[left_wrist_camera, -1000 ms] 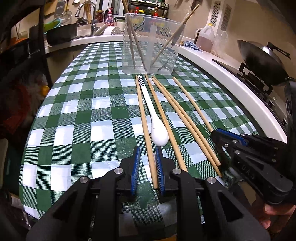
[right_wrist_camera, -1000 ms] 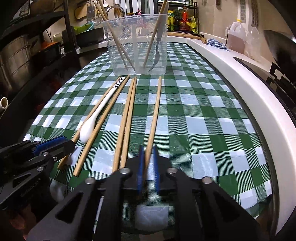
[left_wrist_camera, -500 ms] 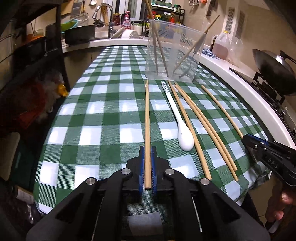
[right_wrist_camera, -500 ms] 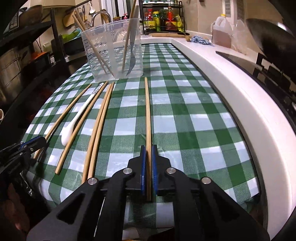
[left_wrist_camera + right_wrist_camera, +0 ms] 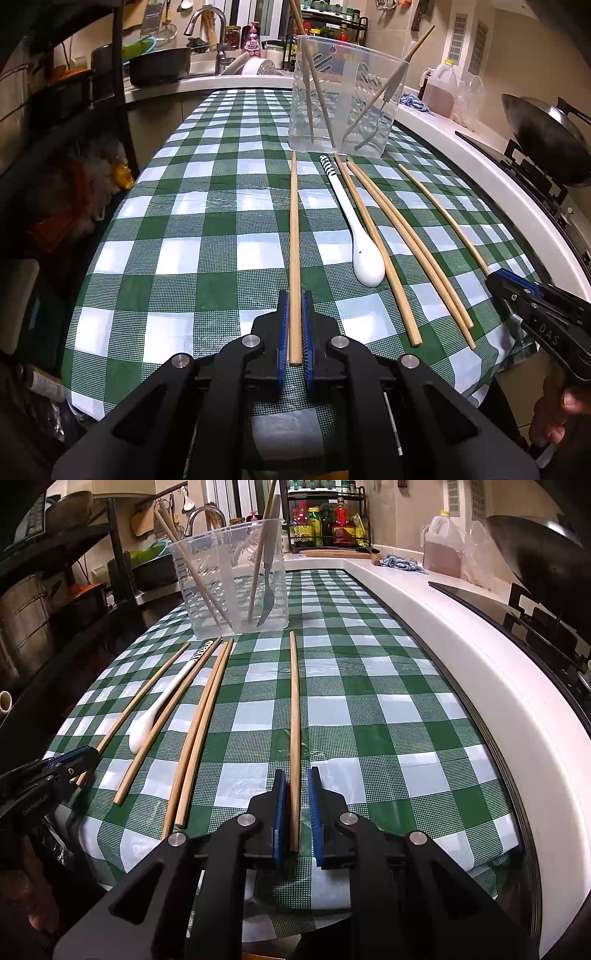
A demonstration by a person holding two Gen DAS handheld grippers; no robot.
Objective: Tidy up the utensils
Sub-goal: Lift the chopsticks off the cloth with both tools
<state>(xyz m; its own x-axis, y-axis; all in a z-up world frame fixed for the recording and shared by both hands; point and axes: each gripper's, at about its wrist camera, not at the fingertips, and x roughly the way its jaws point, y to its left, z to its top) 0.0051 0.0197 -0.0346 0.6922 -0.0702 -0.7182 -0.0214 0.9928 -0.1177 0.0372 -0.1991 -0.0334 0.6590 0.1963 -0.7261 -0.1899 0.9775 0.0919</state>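
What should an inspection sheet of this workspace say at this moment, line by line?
Surface: green-and-white checked tablecloth, lying flat.
Job's things: clear plastic container holding chopsticks and a metal fork; white ceramic spoon and three loose wooden chopsticks lying on the cloth.
Clutter: blue rag on the white counter.
Grippers: left gripper shut on the leftmost wooden chopstick; right gripper jaws opening, with the rightmost wooden chopstick between them and the pads clear of it.
Cables: nothing seen.
Surroundings: dark wok, brown oil jug, sink tap.
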